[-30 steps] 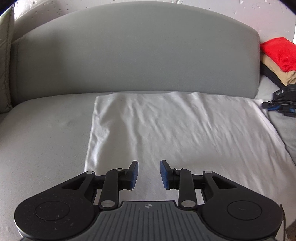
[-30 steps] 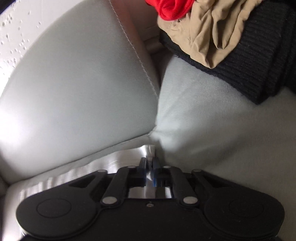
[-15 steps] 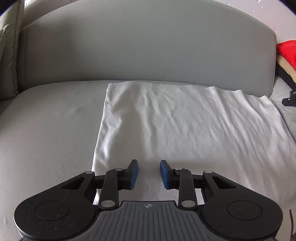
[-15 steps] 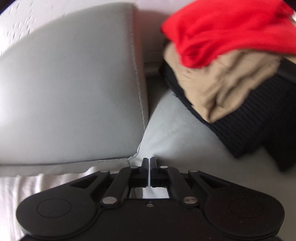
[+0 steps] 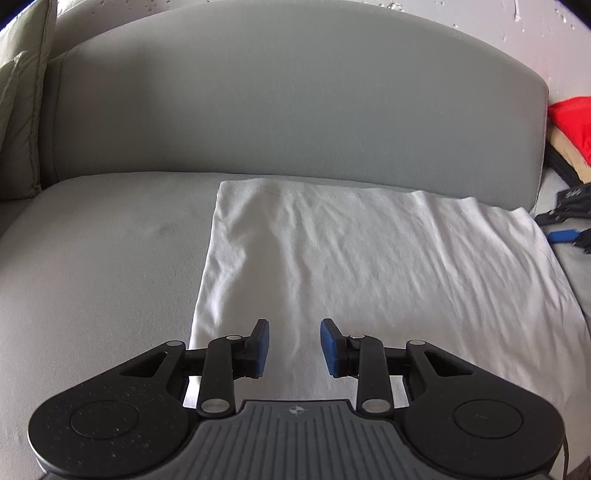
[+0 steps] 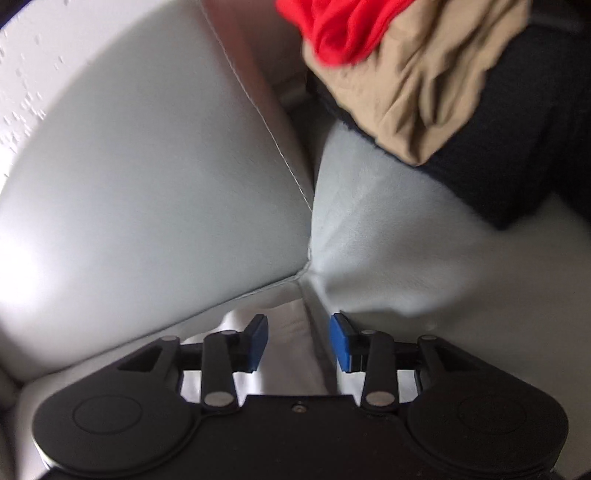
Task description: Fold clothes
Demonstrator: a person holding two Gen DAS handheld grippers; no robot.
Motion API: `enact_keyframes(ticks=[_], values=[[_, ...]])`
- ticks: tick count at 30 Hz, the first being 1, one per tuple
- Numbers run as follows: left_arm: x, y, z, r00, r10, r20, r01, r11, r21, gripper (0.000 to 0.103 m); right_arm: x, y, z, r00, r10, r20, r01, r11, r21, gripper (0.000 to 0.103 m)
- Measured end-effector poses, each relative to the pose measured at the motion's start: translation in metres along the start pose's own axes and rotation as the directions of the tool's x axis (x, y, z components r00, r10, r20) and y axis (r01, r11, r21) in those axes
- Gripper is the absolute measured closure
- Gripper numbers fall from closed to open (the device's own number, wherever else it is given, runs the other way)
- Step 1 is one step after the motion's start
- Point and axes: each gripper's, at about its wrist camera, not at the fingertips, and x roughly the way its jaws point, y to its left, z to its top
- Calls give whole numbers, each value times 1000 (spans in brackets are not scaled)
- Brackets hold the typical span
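On smooth grey sofa, creased rectangular white cloth

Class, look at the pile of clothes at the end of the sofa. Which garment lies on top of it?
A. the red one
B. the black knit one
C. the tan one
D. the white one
A: in the right wrist view the red garment sits uppermost on the pile, over the tan garment, which lies on the black knit garment.
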Motion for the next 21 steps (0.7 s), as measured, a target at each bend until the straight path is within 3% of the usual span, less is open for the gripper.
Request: enact_keyframes(ticks=[2, 4, 9, 16, 18, 20, 21], values=[[1, 2, 0, 1000, -4, -4, 4, 1000, -5, 73, 7, 10, -4, 1000, -27, 7, 28, 998, -61, 74], [0, 2, -1, 1000, -4, -6, 4, 1000, -5, 73, 3, 21, -11, 995, -74, 61, 82, 986, -146, 97], [3, 0, -2, 1000, 0, -7, 0, 1000, 5, 73, -5, 45, -31, 949, -191, 250, 273, 895, -352, 98], [13, 2, -3, 999, 23, -41, -23, 1000, 5, 73, 18, 60, -45, 929, -283, 239, 363, 825, -432, 95], [10, 2, -2, 999, 27, -42, -27, 1000, 12, 73, 11, 62, -45, 933, -283, 220, 353, 832, -427, 86], [3, 1, -1, 999, 23, -36, -22, 1000, 22, 73, -10, 60, -45, 941, -264, 213, 327, 870, -370, 74], [-1, 1, -1, 999, 21, -33, -20, 999, 27, 73, -29, 57, -48, 947, -242, 214, 303, 893, -332, 73]])
